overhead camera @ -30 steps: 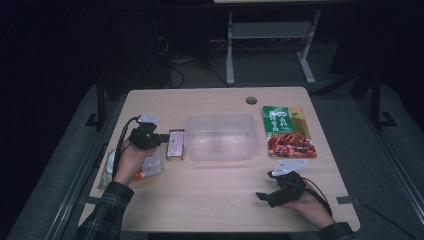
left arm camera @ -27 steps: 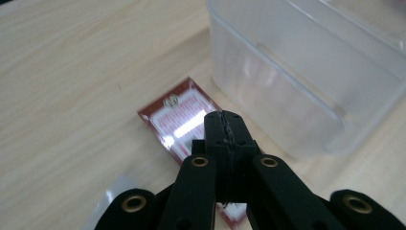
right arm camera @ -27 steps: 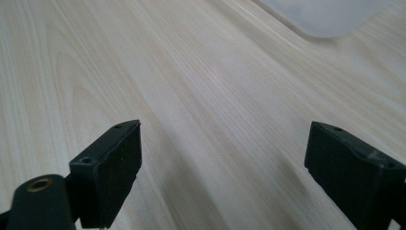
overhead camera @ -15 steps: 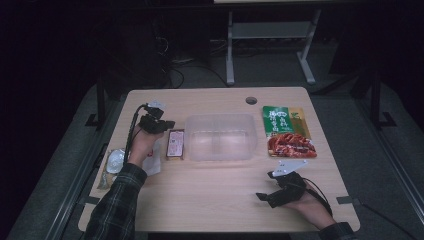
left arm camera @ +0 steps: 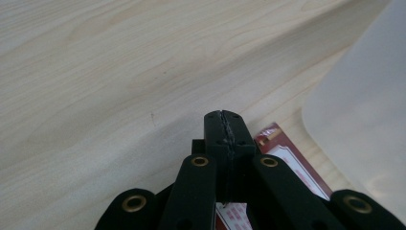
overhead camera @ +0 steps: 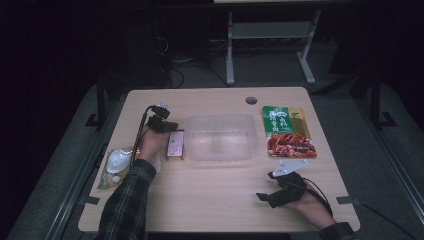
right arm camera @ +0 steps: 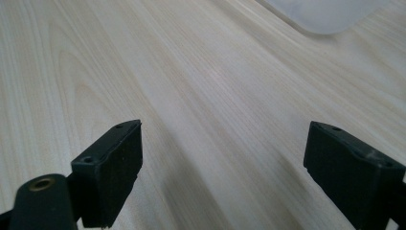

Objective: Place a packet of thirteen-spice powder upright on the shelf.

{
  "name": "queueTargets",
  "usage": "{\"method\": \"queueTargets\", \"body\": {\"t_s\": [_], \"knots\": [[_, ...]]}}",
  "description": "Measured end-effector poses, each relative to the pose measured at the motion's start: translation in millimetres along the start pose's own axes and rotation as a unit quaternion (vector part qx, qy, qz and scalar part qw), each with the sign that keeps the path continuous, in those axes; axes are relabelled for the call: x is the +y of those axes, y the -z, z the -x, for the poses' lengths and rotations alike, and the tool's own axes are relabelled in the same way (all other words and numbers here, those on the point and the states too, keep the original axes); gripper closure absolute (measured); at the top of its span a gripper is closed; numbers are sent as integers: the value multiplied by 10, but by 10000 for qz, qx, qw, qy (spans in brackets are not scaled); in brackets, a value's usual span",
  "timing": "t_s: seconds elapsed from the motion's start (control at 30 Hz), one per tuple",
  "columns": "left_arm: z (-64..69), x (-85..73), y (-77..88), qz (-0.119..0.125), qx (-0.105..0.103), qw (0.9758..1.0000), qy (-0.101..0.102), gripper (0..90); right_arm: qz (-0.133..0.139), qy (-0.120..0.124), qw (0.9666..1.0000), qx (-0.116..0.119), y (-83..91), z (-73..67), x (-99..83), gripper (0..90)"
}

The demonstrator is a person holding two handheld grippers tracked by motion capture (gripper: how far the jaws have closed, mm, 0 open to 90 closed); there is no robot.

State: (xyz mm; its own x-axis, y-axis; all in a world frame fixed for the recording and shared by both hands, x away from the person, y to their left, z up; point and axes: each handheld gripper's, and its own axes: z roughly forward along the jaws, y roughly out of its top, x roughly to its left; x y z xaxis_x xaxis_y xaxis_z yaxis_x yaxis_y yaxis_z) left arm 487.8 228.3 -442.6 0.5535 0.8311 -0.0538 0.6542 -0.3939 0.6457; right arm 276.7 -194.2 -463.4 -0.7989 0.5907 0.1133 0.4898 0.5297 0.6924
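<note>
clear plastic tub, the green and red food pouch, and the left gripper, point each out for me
clear plastic tub [overhead camera: 220, 137], high view, on its floor.
green and red food pouch [overhead camera: 287, 131], high view, mid-face.
left gripper [left arm camera: 224, 125], left gripper view, at its closed jaw tips.

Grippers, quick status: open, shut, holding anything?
Left gripper: jaws shut together, nothing between them, above the red packet.
Right gripper: jaws wide open, empty, over bare table.

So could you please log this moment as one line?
left gripper: shut, empty, above red packet | right gripper: open, near table | tub: centre
</note>
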Motion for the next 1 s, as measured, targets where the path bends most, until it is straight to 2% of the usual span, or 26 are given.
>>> {"method": "queueTargets", "body": {"t_s": [0.13,0.2,0.33,0.5,0.53,0.73,0.83,0.93,1.0], "knots": [[-13,-8,-5,-34,-27,10000,51,900,-14,-47,10000,8,2,1,-2,130],[-8,-9,2,-117,-52,9999,-13,900,-7,-56,10000,6,4,4,-2,131],[54,-6,19,-280,-180,9994,2,900,-11,-59,10000,-11,2,5,-1,131],[163,-2,40,-452,-222,9987,-98,900,-31,-60,10000,-15,1,2,0,133],[174,-2,48,-488,-202,9985,-169,900,-30,-57,10000,-13,2,2,0,132],[213,-56,124,-557,-216,9981,-157,900,-25,-48,10000,-21,8,5,-3,133],[241,-97,166,-583,-231,9980,-84,900,-29,-44,10000,-21,7,4,-2,133],[289,-143,223,-531,-255,9982,-64,900,-41,-47,10000,-22,2,1,0,134],[318,-175,252,-546,-270,9981,-127,900,-39,-53,10000,-10,-1,-1,2,134]]}}
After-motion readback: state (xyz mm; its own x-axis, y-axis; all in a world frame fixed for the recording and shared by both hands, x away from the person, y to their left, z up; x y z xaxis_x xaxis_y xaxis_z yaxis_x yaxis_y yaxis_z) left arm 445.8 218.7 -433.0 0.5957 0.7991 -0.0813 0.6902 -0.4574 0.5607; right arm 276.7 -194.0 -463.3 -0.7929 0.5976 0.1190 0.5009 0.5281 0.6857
